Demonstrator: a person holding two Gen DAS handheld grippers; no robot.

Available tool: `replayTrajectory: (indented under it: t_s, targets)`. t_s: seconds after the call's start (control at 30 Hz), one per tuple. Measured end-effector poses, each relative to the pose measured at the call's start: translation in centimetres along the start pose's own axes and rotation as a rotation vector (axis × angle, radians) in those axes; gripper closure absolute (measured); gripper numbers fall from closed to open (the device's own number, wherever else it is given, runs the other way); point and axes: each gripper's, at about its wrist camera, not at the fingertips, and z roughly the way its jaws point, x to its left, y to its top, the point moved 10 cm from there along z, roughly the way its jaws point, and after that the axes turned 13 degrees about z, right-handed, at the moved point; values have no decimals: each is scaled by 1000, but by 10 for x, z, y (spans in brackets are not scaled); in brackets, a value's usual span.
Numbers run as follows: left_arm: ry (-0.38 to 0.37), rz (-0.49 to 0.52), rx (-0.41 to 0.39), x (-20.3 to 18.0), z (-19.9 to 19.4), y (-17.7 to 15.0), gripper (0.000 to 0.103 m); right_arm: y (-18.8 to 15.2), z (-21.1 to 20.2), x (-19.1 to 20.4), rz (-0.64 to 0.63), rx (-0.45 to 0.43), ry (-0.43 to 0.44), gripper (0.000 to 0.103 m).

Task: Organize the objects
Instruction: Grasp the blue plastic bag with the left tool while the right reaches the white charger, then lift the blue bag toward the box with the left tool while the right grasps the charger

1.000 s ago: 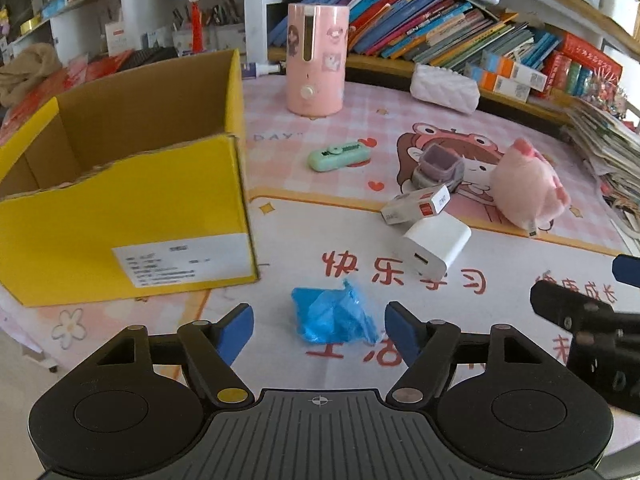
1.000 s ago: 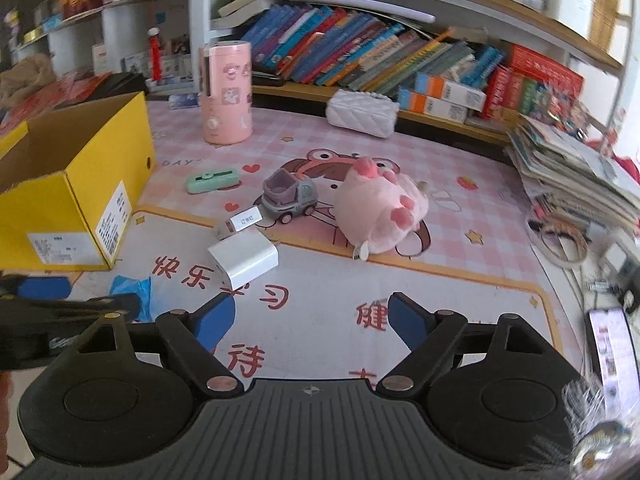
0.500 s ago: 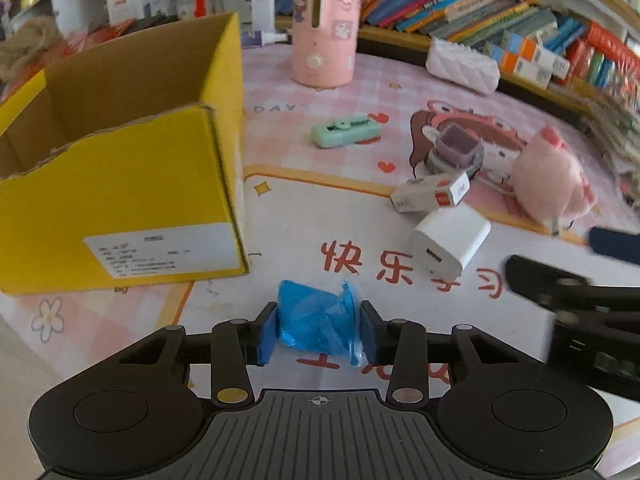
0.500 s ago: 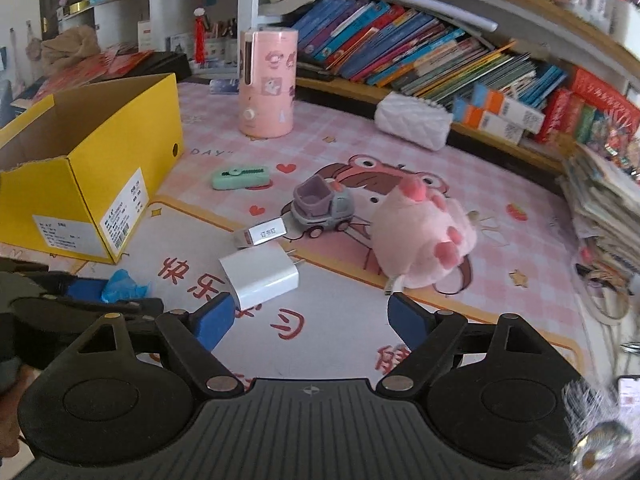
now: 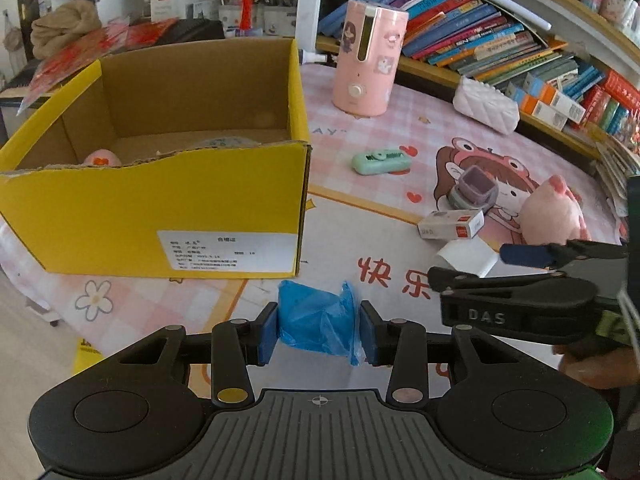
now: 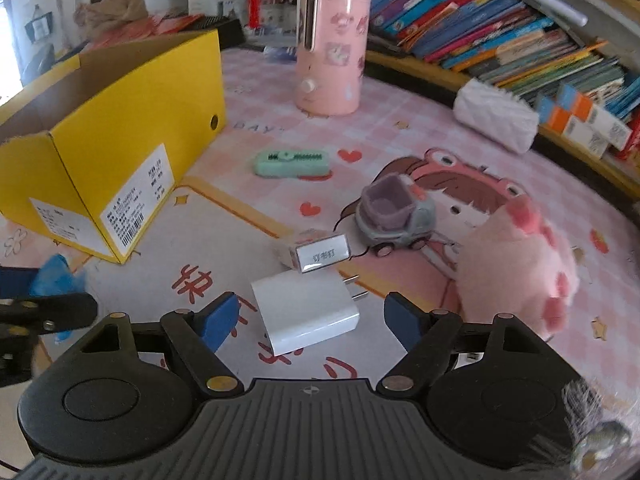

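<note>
Leftmost, the yellow cardboard box point(image 5: 160, 208) stands open-topped on the tabletop point(image 5: 360, 236), a white label on its near wall and a small pink thing lying on its floor in the near left corner. Just in front of the box's right corner, the left gripper point(image 5: 318, 330) has its blue fingers point(image 5: 267, 334) pressed against both sides of a crumpled blue plastic bag point(image 5: 316, 320), which bulges between them. Behind, a tall pink canister point(image 5: 366, 60) stands upright near the bookshelf point(image 5: 500, 36), and a mint-green stapler point(image 5: 380, 162) lies flat between the canister and the box's right wall. Further right, a small white-and-red carton point(image 5: 450, 224) lies on its side, with a grey and purple toy car point(image 5: 472, 192) just behind it and a white quilted pouch point(image 5: 486, 104) well back by the shelf. The right gripper point(image 6: 310, 318) points down at a white charger plug point(image 6: 306, 312), whose prongs point to the right; the plug sits between its blue fingers point(image 6: 218, 320), which stand apart from both its sides and are closing. Rightmost, a pink plush toy point(image 6: 516, 264) rests on the tabletop beside the car.
</note>
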Motion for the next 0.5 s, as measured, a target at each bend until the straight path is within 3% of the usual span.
replayTrajectory:
  t_s: [0.2,0.3,0.5]
  targets:
    - [14,-10,3,6,-3,-2,64,-2,12,-2,31,26,17,35]
    - [12,-12,-9,8,-6,0,64,1,11,-1,33,16,19,47]
    - [-18,-17,-46,10,-11,6,64,-6,0,-6,107,76,-4,48]
